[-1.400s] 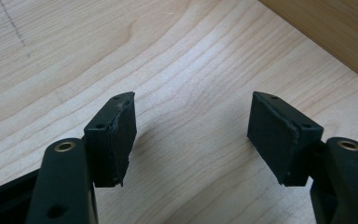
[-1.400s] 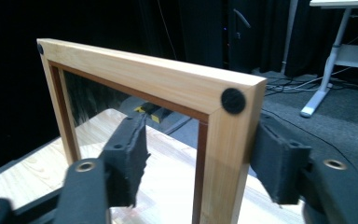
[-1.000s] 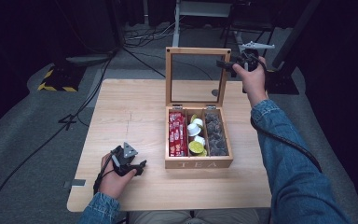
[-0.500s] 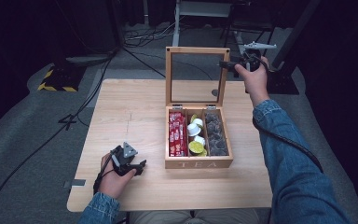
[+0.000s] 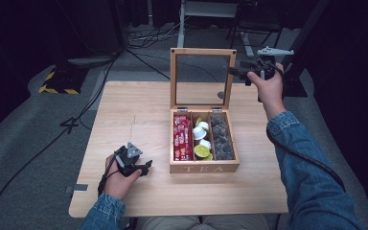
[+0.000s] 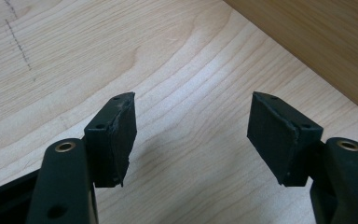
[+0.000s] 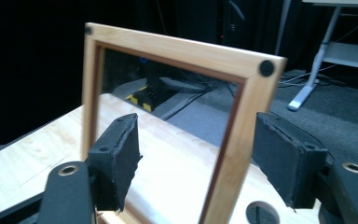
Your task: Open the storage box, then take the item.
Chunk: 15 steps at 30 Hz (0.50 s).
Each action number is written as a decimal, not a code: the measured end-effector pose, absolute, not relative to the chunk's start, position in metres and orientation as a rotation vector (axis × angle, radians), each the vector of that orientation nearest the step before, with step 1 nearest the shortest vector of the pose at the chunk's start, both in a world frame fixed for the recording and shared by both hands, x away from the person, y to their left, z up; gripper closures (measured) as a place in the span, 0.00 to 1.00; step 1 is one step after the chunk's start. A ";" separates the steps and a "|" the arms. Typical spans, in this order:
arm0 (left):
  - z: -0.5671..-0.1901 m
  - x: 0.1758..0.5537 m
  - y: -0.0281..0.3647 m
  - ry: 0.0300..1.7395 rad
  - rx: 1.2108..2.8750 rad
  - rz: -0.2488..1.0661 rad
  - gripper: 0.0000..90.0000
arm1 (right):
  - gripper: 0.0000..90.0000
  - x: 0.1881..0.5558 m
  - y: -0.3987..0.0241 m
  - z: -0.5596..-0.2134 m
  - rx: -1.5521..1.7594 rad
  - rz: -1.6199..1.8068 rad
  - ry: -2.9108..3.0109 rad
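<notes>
Lid (image 5: 201, 76) of tea box (image 5: 204, 167) upright at upper centre, right tongs (image 7: 193, 163) open astride its frame (not pressing), closing still ahead, left tongs (image 6: 191, 135) open, empty.

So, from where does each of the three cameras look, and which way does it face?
High view: above the near table edge, facing forward and down on the open wooden tea box; both forearms show.
Left gripper view: on the left gripper, facing down at the pale wooden table; open jaws show.
Right gripper view: on the right gripper, facing the box's glass-paned wooden lid, which stands between its jaws.
Shared: the lid, also in the high view.
</notes>
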<state>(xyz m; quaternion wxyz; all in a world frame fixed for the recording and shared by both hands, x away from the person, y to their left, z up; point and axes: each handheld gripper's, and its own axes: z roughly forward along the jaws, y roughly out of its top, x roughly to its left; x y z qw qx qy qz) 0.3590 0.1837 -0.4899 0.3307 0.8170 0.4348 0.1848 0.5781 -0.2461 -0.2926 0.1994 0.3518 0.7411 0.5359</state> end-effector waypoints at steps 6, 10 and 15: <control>-0.489 0.361 0.183 1.136 2.141 0.479 0.37 | 0.36 0.553 -0.245 -0.286 0.925 1.529 2.106; -0.490 0.360 0.183 1.143 2.140 0.480 0.37 | 0.31 0.539 -0.241 -0.288 0.903 1.554 2.138; -0.492 0.360 0.186 1.142 2.142 0.481 0.36 | 0.20 0.526 -0.234 -0.295 0.910 1.525 2.190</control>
